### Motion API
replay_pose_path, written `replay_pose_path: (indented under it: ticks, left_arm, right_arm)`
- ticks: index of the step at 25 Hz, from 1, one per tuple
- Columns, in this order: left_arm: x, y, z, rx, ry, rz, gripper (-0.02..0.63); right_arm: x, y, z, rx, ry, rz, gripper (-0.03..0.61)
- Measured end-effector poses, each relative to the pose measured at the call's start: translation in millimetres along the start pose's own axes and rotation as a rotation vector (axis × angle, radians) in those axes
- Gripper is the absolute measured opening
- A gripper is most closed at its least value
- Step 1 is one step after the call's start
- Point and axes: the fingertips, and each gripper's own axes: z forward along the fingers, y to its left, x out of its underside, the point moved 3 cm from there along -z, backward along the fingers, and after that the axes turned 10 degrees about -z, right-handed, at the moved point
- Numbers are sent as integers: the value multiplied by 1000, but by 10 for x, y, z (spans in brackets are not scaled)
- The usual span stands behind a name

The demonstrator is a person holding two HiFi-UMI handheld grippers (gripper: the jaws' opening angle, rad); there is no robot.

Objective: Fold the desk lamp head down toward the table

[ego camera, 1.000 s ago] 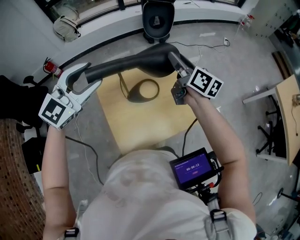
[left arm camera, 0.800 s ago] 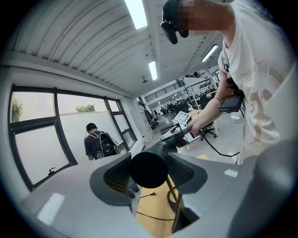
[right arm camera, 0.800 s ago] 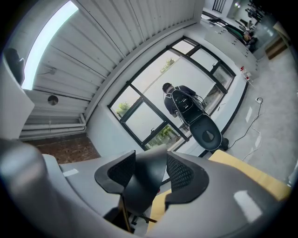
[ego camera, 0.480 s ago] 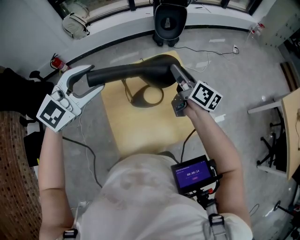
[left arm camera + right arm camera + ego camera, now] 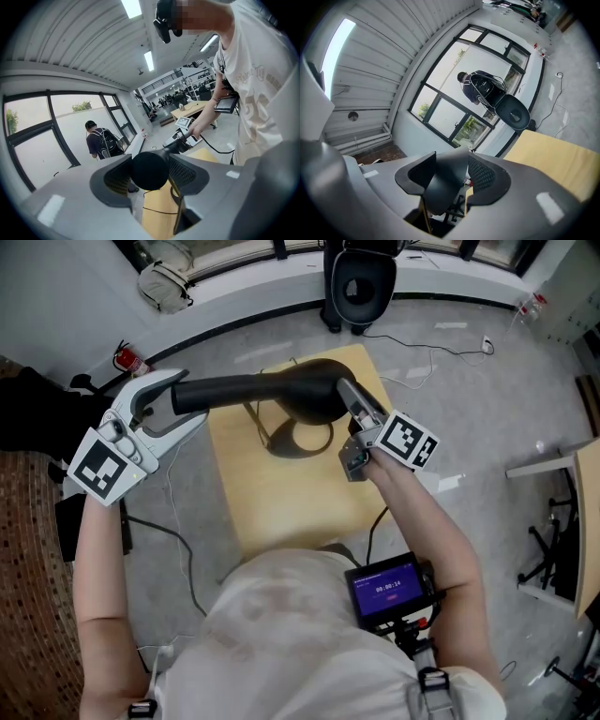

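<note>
Just past the left edge of the table (image 5: 291,507), the left gripper (image 5: 187,397) has its jaws closed around the narrow black tip of the lamp head (image 5: 262,388), which stretches roughly level above the tabletop. Beneath it, the lamp's ring-shaped base (image 5: 302,439) rests on the wood near the table's far side. Over the table's right edge, the right gripper (image 5: 345,395) pinches the wide end of the lamp head between its jaws. Beyond the table stands a black chair (image 5: 361,282).

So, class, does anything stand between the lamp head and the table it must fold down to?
Nothing foreign shows: only the lamp's own ring base and thin stem sit on the table under the lamp head.
</note>
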Motion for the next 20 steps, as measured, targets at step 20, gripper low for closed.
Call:
replay_pose_path:
  ticks: [20]
  left_arm:
    - [-245, 75, 138, -25, 90, 22, 261]
  right_arm:
    - [338, -157, 223, -86, 87, 179, 221]
